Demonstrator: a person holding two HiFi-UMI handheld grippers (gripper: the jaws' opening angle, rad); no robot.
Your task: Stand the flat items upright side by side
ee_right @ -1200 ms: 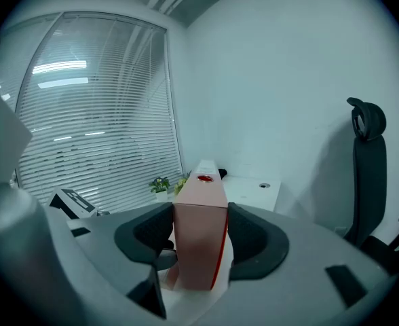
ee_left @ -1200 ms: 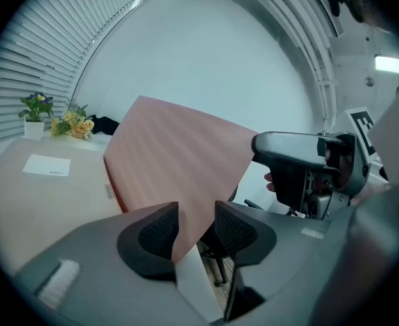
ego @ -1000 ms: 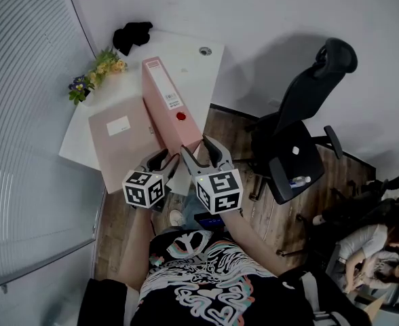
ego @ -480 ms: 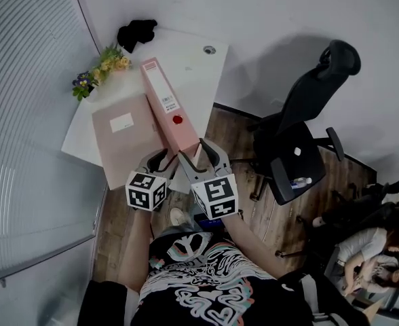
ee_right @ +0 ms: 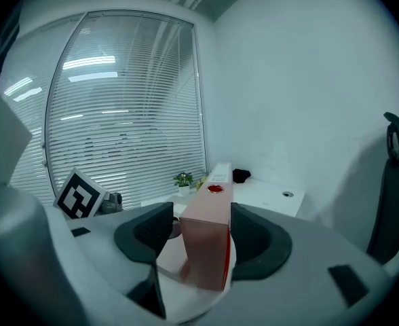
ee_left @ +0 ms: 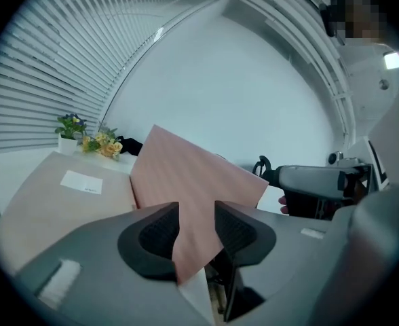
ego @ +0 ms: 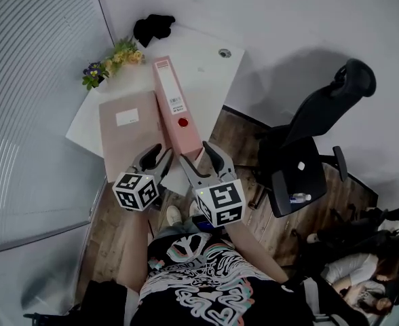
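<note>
A pink binder [ego: 178, 114] stands on the white table [ego: 210, 80] with its labelled spine and red dot facing up. A flat pink folder [ego: 125, 131] lies to its left, touching it. My right gripper [ego: 195, 153] is shut across the binder's near end [ee_right: 210, 233], with a pad on each side. My left gripper [ego: 160, 153] is shut on a thin pink panel [ee_left: 193, 182] that rises between its jaws and looks like the binder's left cover. The flat folder [ee_left: 57, 195] with its white label lies left of that panel.
Yellow and purple flowers [ego: 115, 58] and a black bundle [ego: 153, 27] sit at the table's far left corner. A cable grommet [ego: 224, 53] is near the far right. A black office chair [ego: 308, 155] stands on the wooden floor to the right. Window blinds [ego: 30, 100] run along the left.
The head view has shifted. The binder now lies straighter along the table, and both grippers stay on its near end. The left marker cube has drifted slightly left.
</note>
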